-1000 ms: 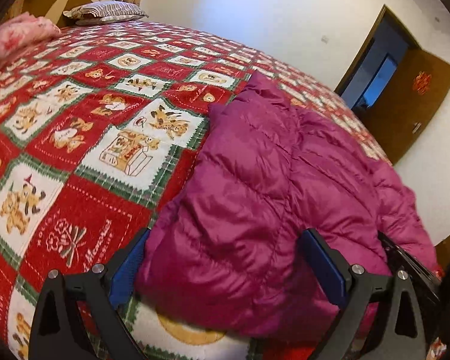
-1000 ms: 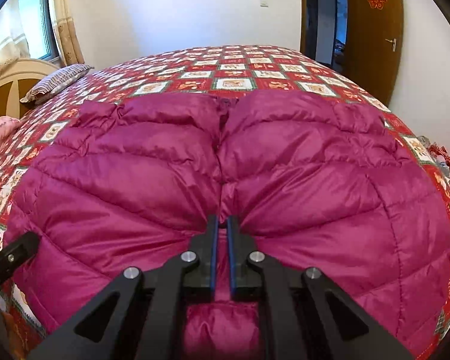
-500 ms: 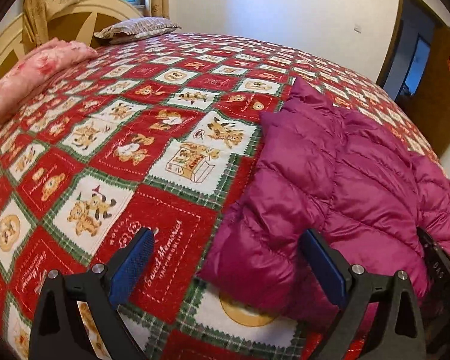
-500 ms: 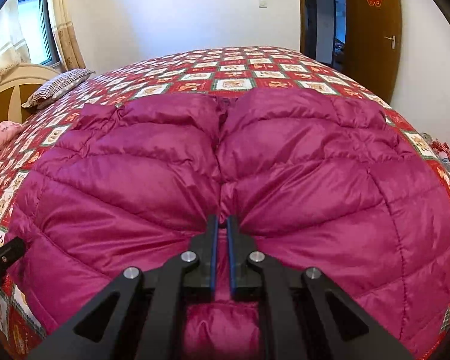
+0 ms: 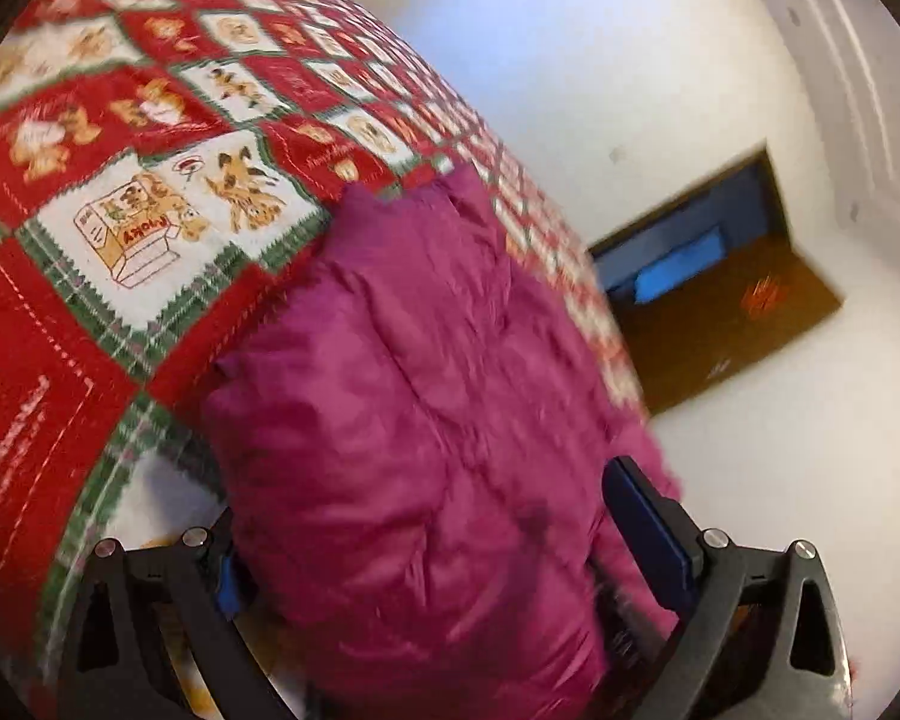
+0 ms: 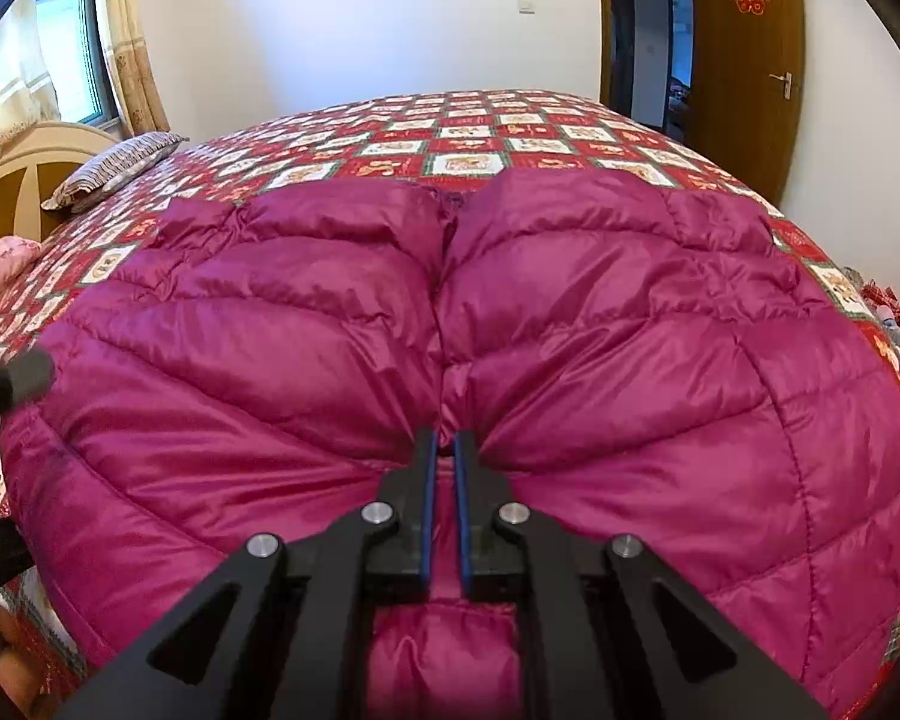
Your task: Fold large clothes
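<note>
A magenta quilted down jacket (image 6: 630,330) lies spread on the red patchwork bedspread (image 6: 480,138). My right gripper (image 6: 444,444) is shut on a pinch of fabric at the jacket's near edge, at the centre seam. In the left wrist view the jacket's left corner (image 5: 420,390) bulges up between the wide-apart jaws of my left gripper (image 5: 426,528), which is open. Its left finger is partly hidden behind the fabric and the view is tilted and blurred. The left gripper's tip (image 6: 12,378) shows at the left edge of the right wrist view, beside the jacket.
A striped pillow (image 6: 114,168) and a pink cloth (image 6: 0,258) lie near the headboard (image 6: 24,162) at the far left. A brown door (image 6: 744,60) stands open beyond the bed's far right corner. Bedspread (image 5: 90,300) stretches out to the left of the jacket.
The left gripper has rolled and swung in over the jacket's left corner, which now sits deeper between its open jaws. The right gripper stays still, gripping the same fold.
</note>
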